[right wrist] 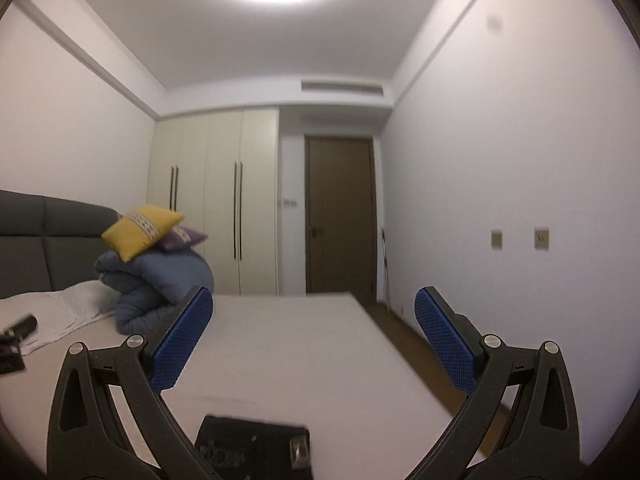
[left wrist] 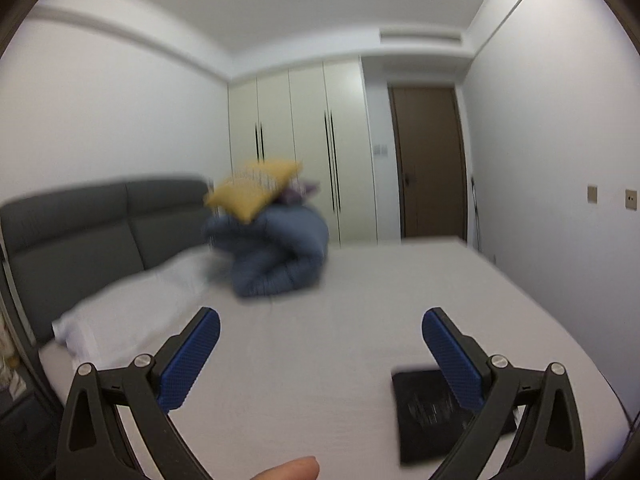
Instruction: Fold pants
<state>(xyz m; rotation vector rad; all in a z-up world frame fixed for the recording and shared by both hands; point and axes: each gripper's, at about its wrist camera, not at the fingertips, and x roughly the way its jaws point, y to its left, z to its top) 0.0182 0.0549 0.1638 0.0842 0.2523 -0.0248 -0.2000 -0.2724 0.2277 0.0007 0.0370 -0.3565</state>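
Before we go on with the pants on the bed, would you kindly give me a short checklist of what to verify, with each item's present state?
1. Left gripper open, nothing between its jaws: ok.
2. Right gripper open, nothing between its jaws: ok.
3. Pants lie on the bed as a compact dark rectangle: ok.
4. Pants free of both grippers, neither touching them: ok.
5. Fold neat, edges lined up: cannot tell; the pants are blurred and partly behind a finger or at the picture's edge.
6. Blue duvet and yellow cushion well clear of the pants: ok.
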